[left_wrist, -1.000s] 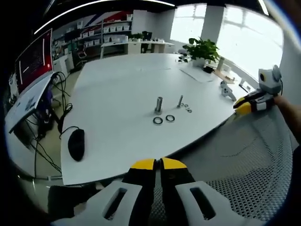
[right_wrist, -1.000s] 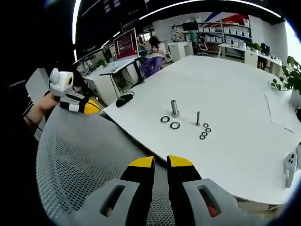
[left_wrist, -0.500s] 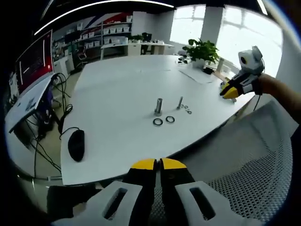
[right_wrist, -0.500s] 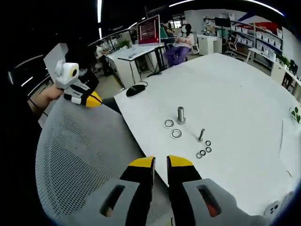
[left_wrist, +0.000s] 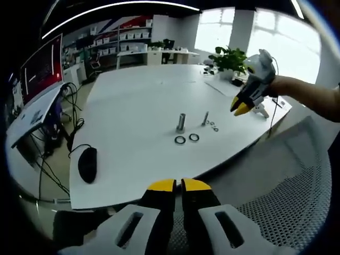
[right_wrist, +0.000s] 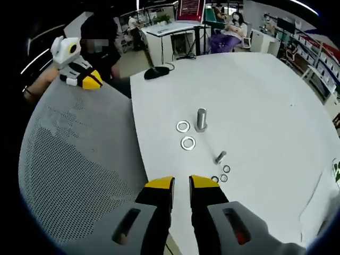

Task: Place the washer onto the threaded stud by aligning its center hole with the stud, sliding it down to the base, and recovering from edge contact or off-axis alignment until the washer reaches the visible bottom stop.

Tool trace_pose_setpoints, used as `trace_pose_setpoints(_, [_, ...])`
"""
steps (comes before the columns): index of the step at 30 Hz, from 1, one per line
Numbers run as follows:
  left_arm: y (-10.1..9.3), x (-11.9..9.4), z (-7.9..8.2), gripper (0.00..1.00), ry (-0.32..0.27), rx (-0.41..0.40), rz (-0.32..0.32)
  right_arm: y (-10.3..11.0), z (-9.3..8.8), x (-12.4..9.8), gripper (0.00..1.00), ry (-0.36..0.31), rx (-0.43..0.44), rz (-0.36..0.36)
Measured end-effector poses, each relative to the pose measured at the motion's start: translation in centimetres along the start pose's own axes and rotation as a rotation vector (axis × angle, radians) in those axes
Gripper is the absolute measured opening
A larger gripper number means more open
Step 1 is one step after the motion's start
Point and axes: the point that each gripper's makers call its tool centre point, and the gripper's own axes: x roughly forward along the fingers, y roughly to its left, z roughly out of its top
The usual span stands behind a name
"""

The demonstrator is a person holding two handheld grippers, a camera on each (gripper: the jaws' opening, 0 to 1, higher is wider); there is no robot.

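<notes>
A thick threaded stud (left_wrist: 181,122) stands upright mid-table, with two large washers (left_wrist: 180,140) lying flat just in front of it. A thin stud (left_wrist: 205,118) stands to its right beside several small washers (left_wrist: 213,126). My left gripper (left_wrist: 178,185) is shut and empty, held back off the table edge. My right gripper (left_wrist: 241,109) hangs over the table's right side, apart from the studs. In the right gripper view, the thick stud (right_wrist: 201,119), the large washers (right_wrist: 187,143) and the thin stud (right_wrist: 220,157) lie ahead of my right gripper (right_wrist: 181,183), whose jaws stand nearly together and hold nothing.
A mesh chair back (right_wrist: 79,159) sits between me and the white table (left_wrist: 133,95). A black mouse (left_wrist: 87,164) lies at the table's left. A potted plant (left_wrist: 229,56) stands at the far right. My left gripper (right_wrist: 91,81) is visible over the chair.
The right gripper has moved from beside the chair out over the table, closer to the studs and washers. The left gripper has barely moved. The parts on the table lie as before.
</notes>
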Motion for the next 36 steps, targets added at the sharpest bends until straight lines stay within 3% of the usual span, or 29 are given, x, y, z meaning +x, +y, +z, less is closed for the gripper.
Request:
trace_pose_setpoints(17, [0.3, 0.0, 0.2, 0.03, -0.018, -0.002, 0.02, -0.8, -3.1, 4.5, 0.17, 0.182, -0.08, 0.043])
trace_pose_setpoints(26, [0.2, 0.0, 0.3, 0.04, -0.025, -0.01, 0.012, -0.6, -3.2, 6.2, 0.18, 0.25, -0.148, 0.048])
trace_pose_setpoints(36, [0.1, 0.2, 0.3, 0.04, -0.034, -0.016, 0.006, -0.1, -1.3, 7.8, 0.21, 0.263, -0.199, 0.064])
